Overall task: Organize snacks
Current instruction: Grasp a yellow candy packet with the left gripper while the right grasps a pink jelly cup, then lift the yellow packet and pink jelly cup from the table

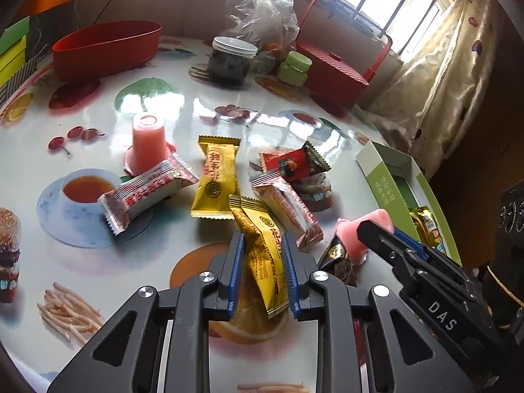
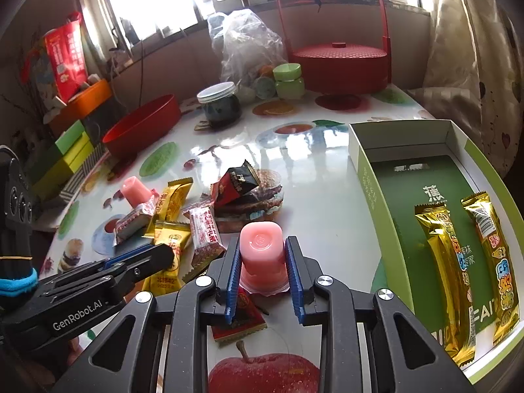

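Your left gripper (image 1: pixel 262 249) jaws clenched a yellow packet (image 1: pixel 262 255) amid the snack pile; your right gripper (image 2: pixel 262 255) jaws gripped a pink jelly cup (image 2: pixel 262 255). Bare surface (image 2: pixel 321 196) lay between pile and green box (image 2: pixel 370 196) edge.

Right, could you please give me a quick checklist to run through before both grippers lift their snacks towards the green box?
1. Left gripper shut on the yellow packet: ok, both pads press on it.
2. Right gripper shut on the pink jelly cup: ok.
3. Yellow packet free of its neighbours: not ok, its top end overlaps another yellow packet and touches the red-striped wrapper.
4. Jelly cup free underneath: cannot tell, a red packet lies partly beneath it.
5. Room in the green box: ok, two gold bars lie to one side, the rest is bare.
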### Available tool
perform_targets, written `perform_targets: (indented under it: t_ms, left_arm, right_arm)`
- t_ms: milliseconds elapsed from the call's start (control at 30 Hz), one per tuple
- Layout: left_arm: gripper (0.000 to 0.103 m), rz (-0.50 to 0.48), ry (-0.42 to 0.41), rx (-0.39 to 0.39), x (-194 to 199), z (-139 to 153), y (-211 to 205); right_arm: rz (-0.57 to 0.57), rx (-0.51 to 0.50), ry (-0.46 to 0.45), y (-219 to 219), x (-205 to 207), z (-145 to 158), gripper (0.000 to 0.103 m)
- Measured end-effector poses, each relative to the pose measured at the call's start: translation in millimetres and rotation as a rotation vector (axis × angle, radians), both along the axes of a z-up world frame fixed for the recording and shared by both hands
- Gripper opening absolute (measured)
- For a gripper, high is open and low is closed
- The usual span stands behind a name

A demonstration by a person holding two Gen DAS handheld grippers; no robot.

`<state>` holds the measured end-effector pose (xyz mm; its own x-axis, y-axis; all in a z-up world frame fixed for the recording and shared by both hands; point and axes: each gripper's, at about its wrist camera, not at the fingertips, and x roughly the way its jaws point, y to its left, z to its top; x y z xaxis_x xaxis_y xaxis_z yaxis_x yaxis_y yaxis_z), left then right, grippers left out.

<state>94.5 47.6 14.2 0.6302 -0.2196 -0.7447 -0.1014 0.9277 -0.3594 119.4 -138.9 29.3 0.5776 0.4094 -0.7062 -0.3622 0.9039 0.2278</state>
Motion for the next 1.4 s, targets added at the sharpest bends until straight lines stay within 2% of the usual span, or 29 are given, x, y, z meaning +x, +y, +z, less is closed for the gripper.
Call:
perform_targets:
  t_ms: [200,267,467,567,633,700,733,833,1133,1200,1400]
  left_arm:
    - [0.021,-0.007,-0.006,0.005,-8.5,0.6,0.6]
    - [0.012,-0.013,-0.008,0.011,-10.6,1.3,-0.9]
    - [0.012,-0.020,-0.015,0.018,-14.6,1.9,-1.0]
    - [0.012,-0.026,-0.028,0.053,-15.5,5.7,-3.3]
    - [0.023,-0.026,-0.025,0.083,-14.8,7.5,-6.1]
    - [0.047,-0.041,-0.018,0.112,-13.0,6.4,-10.7]
    - [0.048,-0.058,-0.010,0.111,-11.6,4.1,-13.2]
    - [0.048,-0.063,0.028,0.151,-8.8,-4.5,-19.6]
    - [0.047,-0.039,0.028,0.242,-8.3,-5.2,-26.1]
    - [0.031,-0.044,0.025,0.235,-9.6,-4.8,-26.4]
    - [0.025,-0.048,0.010,0.240,-13.3,-0.6,-28.3]
  right_arm:
    - [0.000,0.009,-0.013,-0.7,-7.8,3.9,0.025]
    - [0.001,0.009,-0.020,-0.5,-9.9,5.8,0.025]
    - [-0.007,0.009,-0.034,-3.3,-14.4,9.2,0.025]
    - [-0.014,0.014,-0.033,-5.5,-16.2,9.2,0.025]
    - [-0.021,0.017,-0.035,-7.1,-17.6,9.8,0.025]
    - [-0.025,0.021,-0.036,-8.2,-18.3,10.6,0.025]
    - [-0.026,0.022,-0.039,-9.0,-18.8,11.0,0.025]
    - [-0.032,0.026,-0.044,-11.6,-20.2,12.6,0.025]
    - [-0.040,0.036,-0.050,-15.5,-24.1,14.8,0.025]
    - [-0.041,0.037,-0.051,-16.4,-25.4,15.3,0.025]
    - [-0.046,0.041,-0.054,-19.2,-27.9,16.7,0.025]
